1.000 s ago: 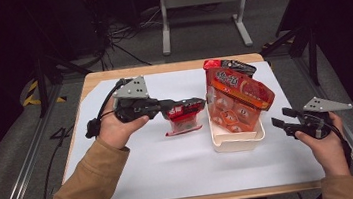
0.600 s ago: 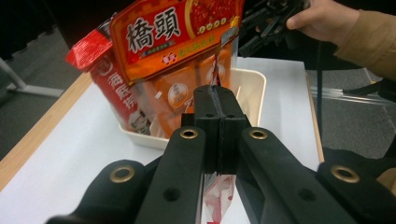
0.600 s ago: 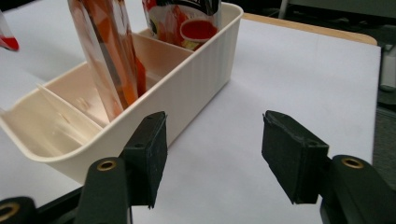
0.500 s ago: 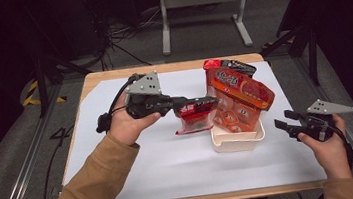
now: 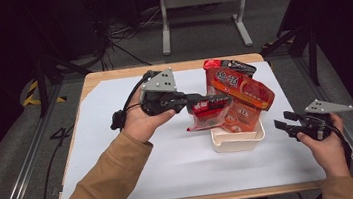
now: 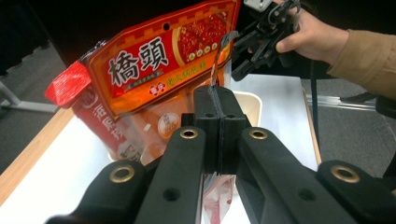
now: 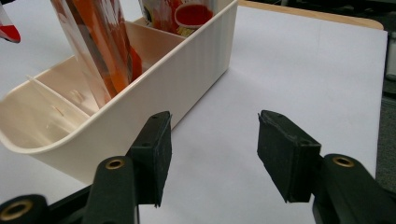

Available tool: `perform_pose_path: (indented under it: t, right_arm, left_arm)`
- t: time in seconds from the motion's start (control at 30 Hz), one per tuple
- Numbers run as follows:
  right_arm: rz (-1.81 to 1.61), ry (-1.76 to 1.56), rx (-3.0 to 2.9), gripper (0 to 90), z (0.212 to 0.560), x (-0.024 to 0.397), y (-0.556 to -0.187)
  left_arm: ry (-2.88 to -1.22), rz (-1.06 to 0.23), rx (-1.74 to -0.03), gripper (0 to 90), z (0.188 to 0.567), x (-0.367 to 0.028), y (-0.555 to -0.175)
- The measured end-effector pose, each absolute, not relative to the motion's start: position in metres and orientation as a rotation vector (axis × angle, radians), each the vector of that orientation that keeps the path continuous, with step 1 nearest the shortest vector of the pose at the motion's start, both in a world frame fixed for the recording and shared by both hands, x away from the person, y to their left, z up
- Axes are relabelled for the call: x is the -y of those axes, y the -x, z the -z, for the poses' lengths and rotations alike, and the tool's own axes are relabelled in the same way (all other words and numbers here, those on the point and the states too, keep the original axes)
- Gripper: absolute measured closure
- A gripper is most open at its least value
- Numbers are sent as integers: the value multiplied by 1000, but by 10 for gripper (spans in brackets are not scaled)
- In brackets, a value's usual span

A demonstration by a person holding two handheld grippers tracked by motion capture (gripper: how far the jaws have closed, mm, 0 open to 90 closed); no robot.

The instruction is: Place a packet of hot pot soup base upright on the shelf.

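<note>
My left tool [image 5: 213, 97] was clamped on the top edge of a small red pouch [image 5: 210, 114], so it hung flat over the bin [image 5: 237, 142] near the tabletop's right edge, ready to slot in beside the bigger packets [image 5: 238, 90]. My right tool [image 5: 281, 120] stood open and empty beside the bin, jaws narrowing slightly, probably to steady it.

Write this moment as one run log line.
left gripper: shut on red pouch | right gripper: open, beside bin | pouch: above table

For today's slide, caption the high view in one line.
Left tongs carry a red pouch toward the cream bin; right tongs wait open.
</note>
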State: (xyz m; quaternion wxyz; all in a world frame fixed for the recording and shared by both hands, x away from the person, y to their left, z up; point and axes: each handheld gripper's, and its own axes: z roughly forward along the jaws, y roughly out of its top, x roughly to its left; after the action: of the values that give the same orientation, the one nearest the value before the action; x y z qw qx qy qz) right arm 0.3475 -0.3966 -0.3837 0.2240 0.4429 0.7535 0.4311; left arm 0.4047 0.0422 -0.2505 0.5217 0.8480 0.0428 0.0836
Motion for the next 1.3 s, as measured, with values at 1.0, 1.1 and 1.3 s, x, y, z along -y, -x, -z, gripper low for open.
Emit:
perform_pose_path:
  t: [1.0,1.1,1.3]
  right_arm:
    - [-1247,-1221,-2034,446,379,402,-344]
    - [-1249,-1222,-2035,446,379,402,-344]
    - [-1258,-1229,-2033,439,378,403,-343]
  left_arm:
    - [-1963,-187,-34,900,259,11,-401]
    - [-1955,-187,-26,900,261,16,-400]
    - [-1950,-187,-18,900,265,23,-400]
